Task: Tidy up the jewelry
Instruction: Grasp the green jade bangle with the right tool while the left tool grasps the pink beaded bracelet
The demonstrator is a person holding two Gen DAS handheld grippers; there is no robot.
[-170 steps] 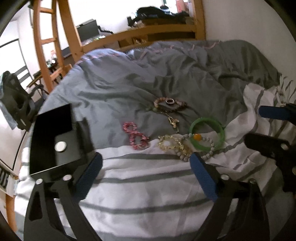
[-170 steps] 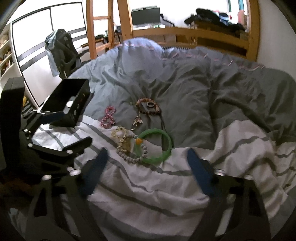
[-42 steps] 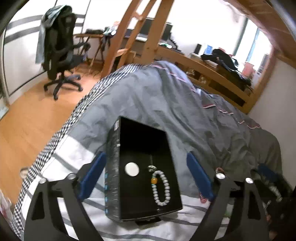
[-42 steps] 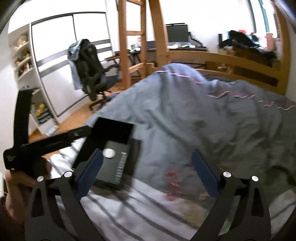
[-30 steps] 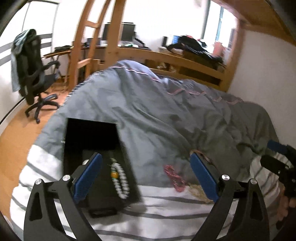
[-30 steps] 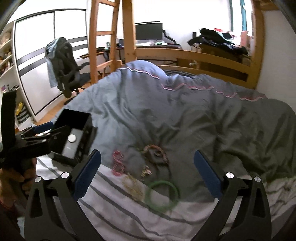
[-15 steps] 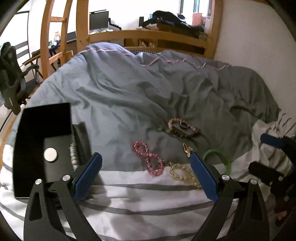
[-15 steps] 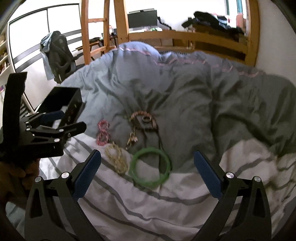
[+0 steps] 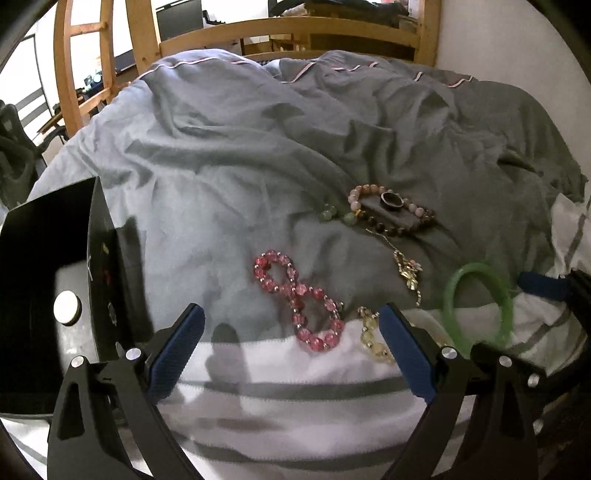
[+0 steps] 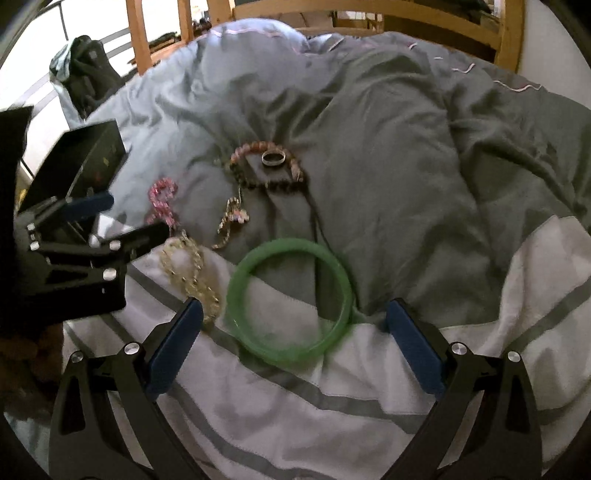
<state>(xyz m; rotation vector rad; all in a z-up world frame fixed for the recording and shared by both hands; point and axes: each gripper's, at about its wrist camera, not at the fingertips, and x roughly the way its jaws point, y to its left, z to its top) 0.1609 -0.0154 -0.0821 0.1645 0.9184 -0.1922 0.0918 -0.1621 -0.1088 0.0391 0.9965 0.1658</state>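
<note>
Jewellery lies on the bed. In the left wrist view my left gripper (image 9: pixel 288 325) is open just short of a pink bead bracelet (image 9: pixel 300 290), with a yellow bead bracelet (image 9: pixel 373 334) by its right finger. Further back a metal ring (image 9: pixel 392 199) rests inside a pink-brown bead bracelet (image 9: pixel 356 192), and a gold charm chain (image 9: pixel 408 269) lies nearer. The open black box (image 9: pixel 44 240) stands at the left. My right gripper (image 10: pixel 293 317) is open and low over the green bangle (image 10: pixel 291 244), which lies between its fingers untouched.
A grey duvet (image 9: pixel 240 147) covers the far bed, and a white striped sheet (image 10: pixel 332 406) lies under both grippers. A wooden bed frame (image 9: pixel 295 27) and ladder stand behind. A hand holds the left gripper (image 10: pixel 138 214) at the left of the right wrist view.
Both grippers have swung away from the box and dropped closer to the jewellery. The grey bead bracelet that lay by the bangle earlier went into the box and is gone from the pile.
</note>
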